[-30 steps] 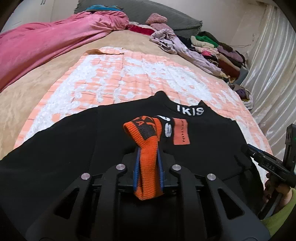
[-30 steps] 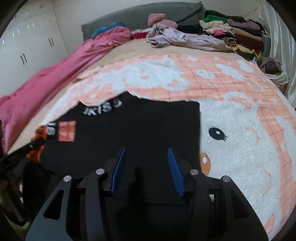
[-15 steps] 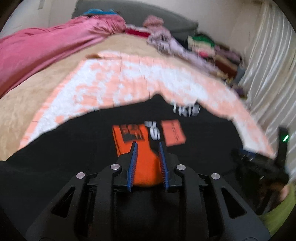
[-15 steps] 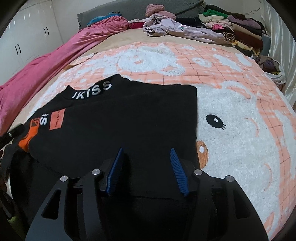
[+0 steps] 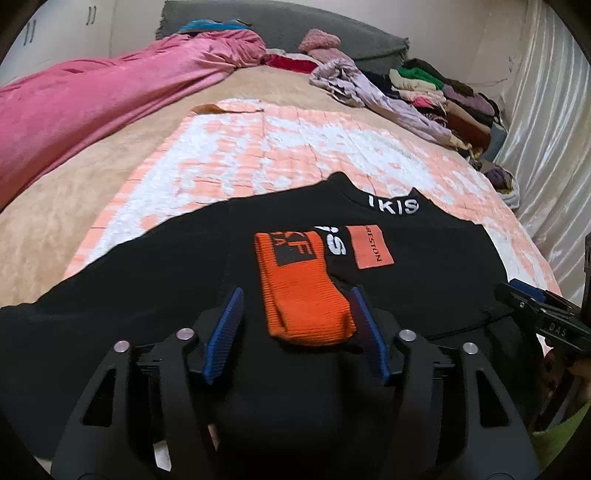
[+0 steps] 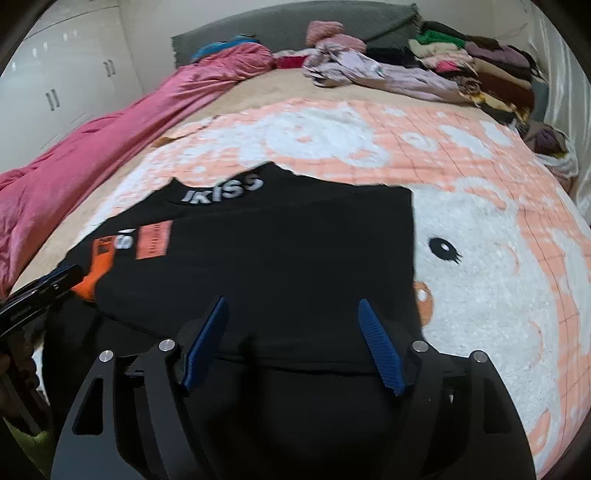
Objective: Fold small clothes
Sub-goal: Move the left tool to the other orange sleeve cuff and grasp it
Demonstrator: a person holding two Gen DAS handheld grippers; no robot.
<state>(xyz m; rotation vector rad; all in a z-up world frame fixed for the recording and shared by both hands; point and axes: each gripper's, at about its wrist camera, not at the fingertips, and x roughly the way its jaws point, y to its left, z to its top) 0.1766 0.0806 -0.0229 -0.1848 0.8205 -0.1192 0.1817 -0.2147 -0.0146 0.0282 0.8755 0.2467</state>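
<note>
A black sweatshirt (image 5: 424, 280) with white collar lettering and an orange patch lies flat on the peach-and-white blanket (image 5: 258, 147). Its sleeve is folded over the body, and the orange cuff (image 5: 295, 288) rests on the black cloth. My left gripper (image 5: 295, 291) is opening, with the cuff lying loose between its blue pads, close to the right one. My right gripper (image 6: 292, 301) is also opening over the sweatshirt (image 6: 295, 240) near its lower hem, with nothing pinched. Each gripper shows at the edge of the other view: the right gripper (image 5: 535, 310), the left gripper (image 6: 37, 291).
A pink quilt (image 5: 92, 96) runs along the bed's left side. A pile of clothes (image 6: 461, 70) lies at the far right by the grey headboard (image 6: 295, 26). A curtain (image 5: 546, 122) hangs on the right; white wardrobe doors (image 6: 66, 81) stand on the left.
The left gripper let go of the orange cuff, which now lies flat on the sweatshirt. Both grippers' jaws spread wider and both drew back a little.
</note>
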